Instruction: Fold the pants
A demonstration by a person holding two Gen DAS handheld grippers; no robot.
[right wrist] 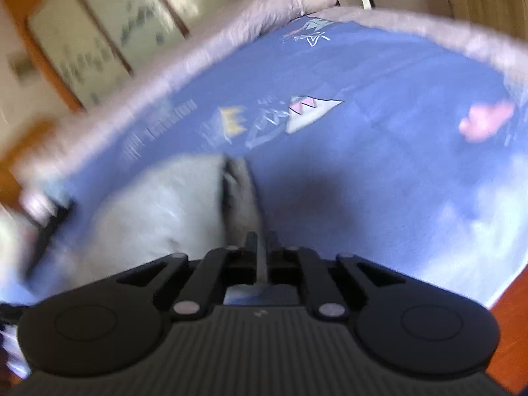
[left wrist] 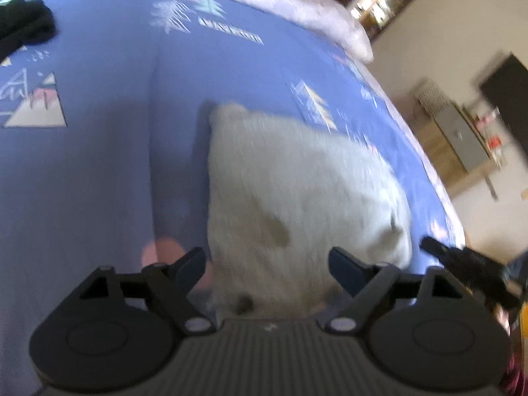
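While the gray pants (left wrist: 297,191) lie bunched on the blue bedsheet (left wrist: 99,165), the left gripper (left wrist: 267,264) hangs over their near edge with jaws wide apart, holding nothing. The right gripper (right wrist: 260,247) is pinched tight on a fold of the pants. A black cloth (left wrist: 23,23) sits far past the pants.

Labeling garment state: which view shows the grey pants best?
Left wrist. The grey pants fill its centre as one bundle on the blue bedspread, outline and darker patches visible despite blur. The right wrist view shows only a blurred part, its edge running into the nearly closed jaws of the right gripper.
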